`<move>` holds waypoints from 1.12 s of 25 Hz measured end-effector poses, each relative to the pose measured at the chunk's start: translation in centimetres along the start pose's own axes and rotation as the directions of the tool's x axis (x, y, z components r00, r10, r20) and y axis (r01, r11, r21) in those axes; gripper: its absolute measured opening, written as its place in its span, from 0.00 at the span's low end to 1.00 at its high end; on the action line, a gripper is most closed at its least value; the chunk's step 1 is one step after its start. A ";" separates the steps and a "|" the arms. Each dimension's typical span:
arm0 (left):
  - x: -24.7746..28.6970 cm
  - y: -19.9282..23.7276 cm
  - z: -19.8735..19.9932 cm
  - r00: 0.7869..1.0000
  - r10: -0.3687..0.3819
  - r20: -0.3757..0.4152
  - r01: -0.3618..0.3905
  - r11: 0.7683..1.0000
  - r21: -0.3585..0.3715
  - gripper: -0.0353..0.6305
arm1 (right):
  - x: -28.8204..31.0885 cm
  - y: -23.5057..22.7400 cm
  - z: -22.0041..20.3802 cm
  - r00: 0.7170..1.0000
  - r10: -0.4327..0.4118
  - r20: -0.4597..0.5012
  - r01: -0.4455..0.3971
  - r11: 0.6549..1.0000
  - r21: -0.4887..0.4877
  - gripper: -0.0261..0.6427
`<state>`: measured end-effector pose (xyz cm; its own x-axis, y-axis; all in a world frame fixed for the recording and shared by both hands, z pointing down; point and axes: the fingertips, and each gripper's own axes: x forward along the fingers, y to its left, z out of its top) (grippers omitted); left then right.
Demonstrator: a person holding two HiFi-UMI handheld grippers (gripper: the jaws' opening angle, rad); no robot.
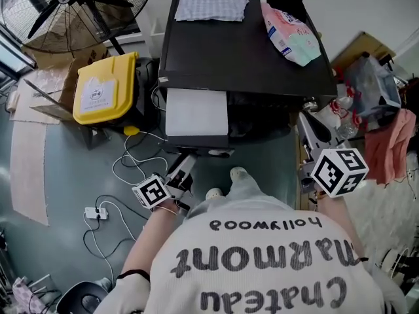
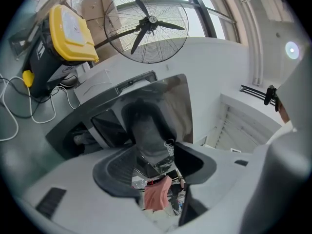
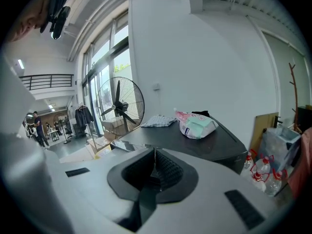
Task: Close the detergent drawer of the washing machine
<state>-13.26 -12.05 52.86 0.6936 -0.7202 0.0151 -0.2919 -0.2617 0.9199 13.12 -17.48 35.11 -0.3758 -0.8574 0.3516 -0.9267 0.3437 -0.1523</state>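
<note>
The left gripper (image 2: pixel 157 169) had its jaws well apart and held nothing. It pointed level at the dark front panel of the detergent drawer (image 2: pixel 146 123), whose recessed handle sat in line with the gap between the pads. The glossy panel filled the near field there, so the tips may already have been touching it; the left gripper view did not settle that.

The right gripper (image 3: pixel 154 160) had its jaws closed together on nothing and was held off to the right side of the washing machine (image 1: pixel 249 51), apart from the work.

In the head view the drawer stood pulled well out from the machine's front left corner, its pale top exposed. A yellow bin (image 1: pixel 105 87) stood just to its left on the floor, and a soft packet (image 1: pixel 288 34) lay on the machine's lid.

By my reading, the step in hand was lining up on the drawer front. The next move called for a straight, level push along the drawer's own run, square to the panel so it would not jam, until the front sat flush.
</note>
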 end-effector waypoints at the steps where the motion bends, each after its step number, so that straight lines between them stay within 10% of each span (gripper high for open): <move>1: 0.0 0.1 0.0 1.000 0.010 0.002 -0.010 1.000 0.001 0.42 | 0.3 0.1 0.3 1.000 0.010 0.002 -0.010 1.000 -0.003 0.09; 28: 0.9 0.0 1.1 0.996 0.051 0.077 -0.052 0.999 0.012 0.44 | 4.6 -1.0 1.4 0.992 0.118 -0.051 -0.119 0.992 -0.029 0.09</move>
<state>-13.40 -13.39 52.48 0.6247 -0.7802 0.0316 -0.3353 -0.2315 0.9132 12.33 -22.31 35.55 -0.4821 -0.7906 0.3775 -0.8752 0.4542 -0.1664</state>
